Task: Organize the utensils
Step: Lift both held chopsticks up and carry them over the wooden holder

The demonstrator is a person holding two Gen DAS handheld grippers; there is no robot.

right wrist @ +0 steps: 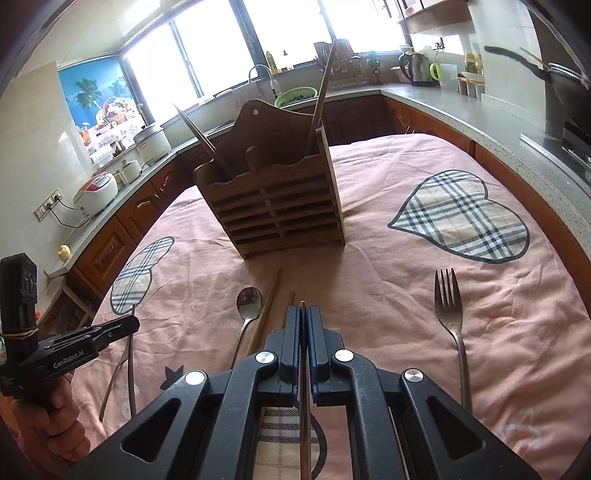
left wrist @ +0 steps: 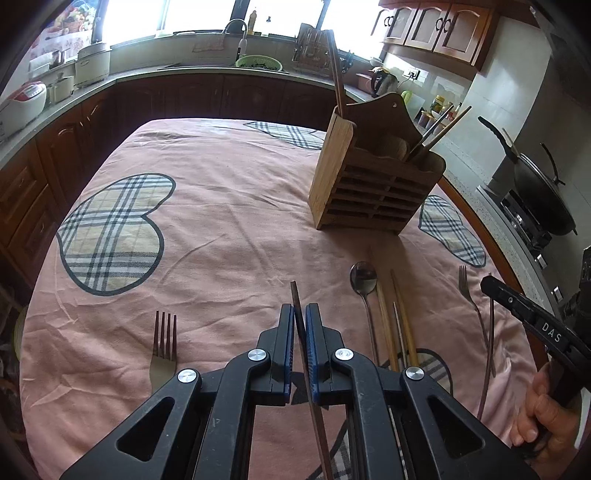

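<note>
Black gripper [left wrist: 300, 325] frames, blue-lined jaws, silver screws, white "DAS" lettering, bare hand [left wrist: 541, 417], possibly a pale cuff.

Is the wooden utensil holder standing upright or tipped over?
Upright. The wooden utensil holder stands on its base on the pink tablecloth, and chopsticks stick up out of its top.

home kitchen | far: sink tap [left wrist: 236, 31] under bright windows [right wrist: 207, 55], wood cabinets [left wrist: 432, 26] | left counter: rice cooker [right wrist: 96, 194] | right: wok [left wrist: 543, 192] on stove, kettle [right wrist: 417, 68] | near: table with pink cloth [left wrist: 221, 229]
</note>
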